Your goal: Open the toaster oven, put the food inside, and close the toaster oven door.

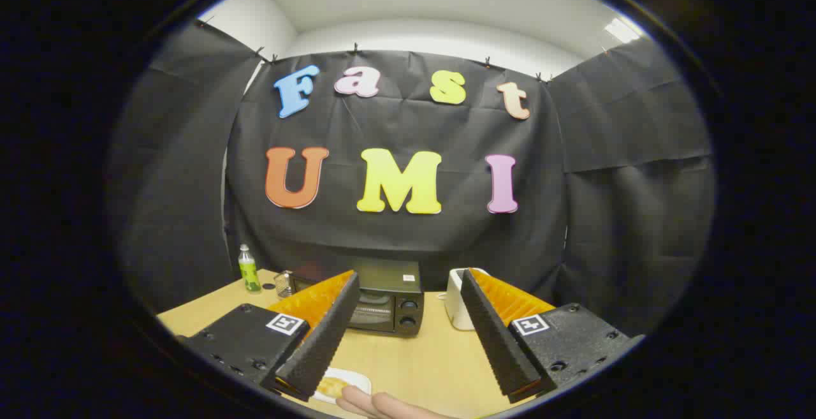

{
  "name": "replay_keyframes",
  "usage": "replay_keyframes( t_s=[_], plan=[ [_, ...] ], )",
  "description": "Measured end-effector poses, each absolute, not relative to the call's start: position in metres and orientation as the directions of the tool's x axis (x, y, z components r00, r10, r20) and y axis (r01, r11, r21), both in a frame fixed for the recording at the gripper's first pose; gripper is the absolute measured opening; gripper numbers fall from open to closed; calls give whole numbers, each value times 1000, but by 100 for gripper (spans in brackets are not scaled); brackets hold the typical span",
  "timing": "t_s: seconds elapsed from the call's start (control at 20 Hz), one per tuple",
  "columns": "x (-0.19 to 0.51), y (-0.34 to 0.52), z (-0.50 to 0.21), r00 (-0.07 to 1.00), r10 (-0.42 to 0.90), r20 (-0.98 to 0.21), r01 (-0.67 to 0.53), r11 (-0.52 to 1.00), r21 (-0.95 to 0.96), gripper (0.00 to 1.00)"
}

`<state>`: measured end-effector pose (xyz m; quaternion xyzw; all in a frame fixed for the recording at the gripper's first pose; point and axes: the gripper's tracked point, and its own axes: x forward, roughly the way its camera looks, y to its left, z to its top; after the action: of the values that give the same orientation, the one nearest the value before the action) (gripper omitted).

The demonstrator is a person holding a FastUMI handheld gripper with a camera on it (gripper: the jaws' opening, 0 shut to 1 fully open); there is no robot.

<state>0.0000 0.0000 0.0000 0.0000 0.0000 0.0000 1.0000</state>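
One toaster oven is sitting at the back of the wooden table, its door shut, beyond the tips of the gripper, whose two fingers are standing spread wide with nothing between them. One white plate of food is lying nearer than the oven, by the left finger, one hand touching it. One bottle is standing left of the oven, one white appliance right of it
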Motion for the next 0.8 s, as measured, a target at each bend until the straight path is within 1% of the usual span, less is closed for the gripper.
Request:
replay_keyframes(
  t_s=[0.15, 0.35, 0.55, 0.8],
  plan=[
    [-7, -7, -22, 998, -32, -60, 35, 999, 36, 100],
    [-12, -2, -25, 994, -2, -113, 14, 995, 103, 100],
    [-29, 12, -10, 994, 2, -108, 9, 995, 100, 100],
    [-58, 36, 13, 998, 22, -65, -17, 996, 87, 100]
  ],
)
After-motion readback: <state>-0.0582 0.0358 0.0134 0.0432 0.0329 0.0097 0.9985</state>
